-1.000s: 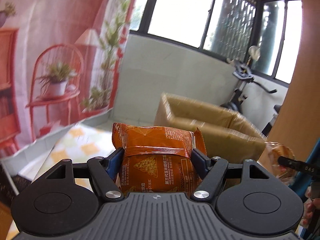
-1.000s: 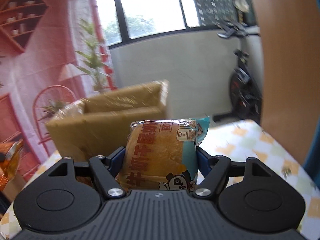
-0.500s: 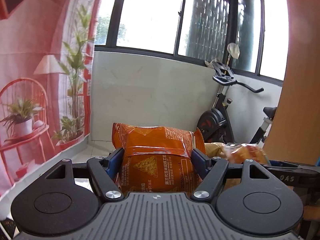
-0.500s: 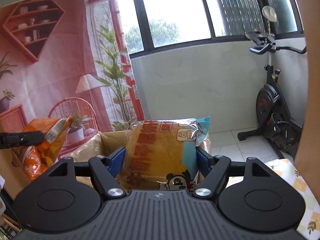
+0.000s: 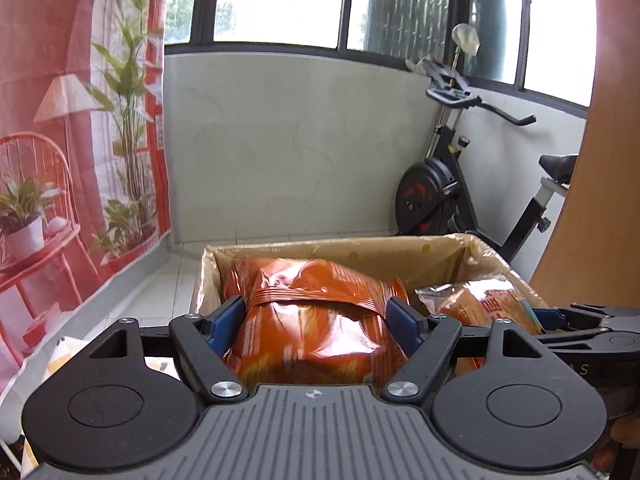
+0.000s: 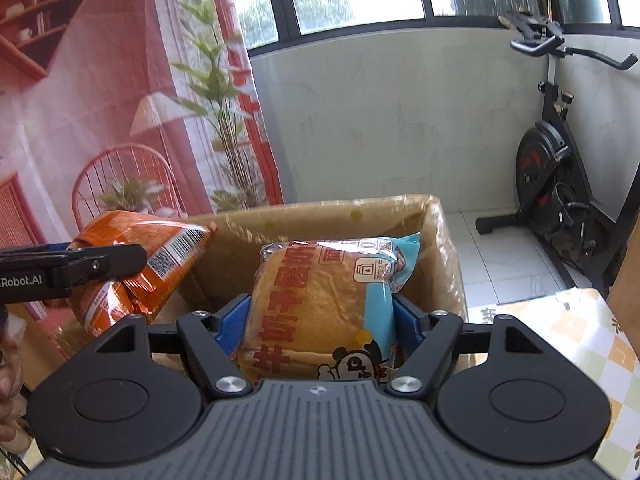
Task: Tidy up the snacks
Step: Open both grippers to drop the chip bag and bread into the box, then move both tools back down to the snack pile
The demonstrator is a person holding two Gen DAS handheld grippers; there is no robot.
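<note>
Orange chip bag sits between the left gripper's blue pads over the open cardboard box, the jaws easing apart. Beside it, the wrapped bread is pinched by the right gripper, jaws also widening. An exercise bike stands behind.

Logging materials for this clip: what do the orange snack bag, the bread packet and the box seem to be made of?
Orange snack bag: glossy plastic film, likely foil-lined; it creases and glints.
Bread packet: thin, partly clear plastic wrap; the loaf shows through.
Box: brown cardboard by its colour and stiff walls, apparently covered in shiny clear film or tape, judging by the sheen.
</note>
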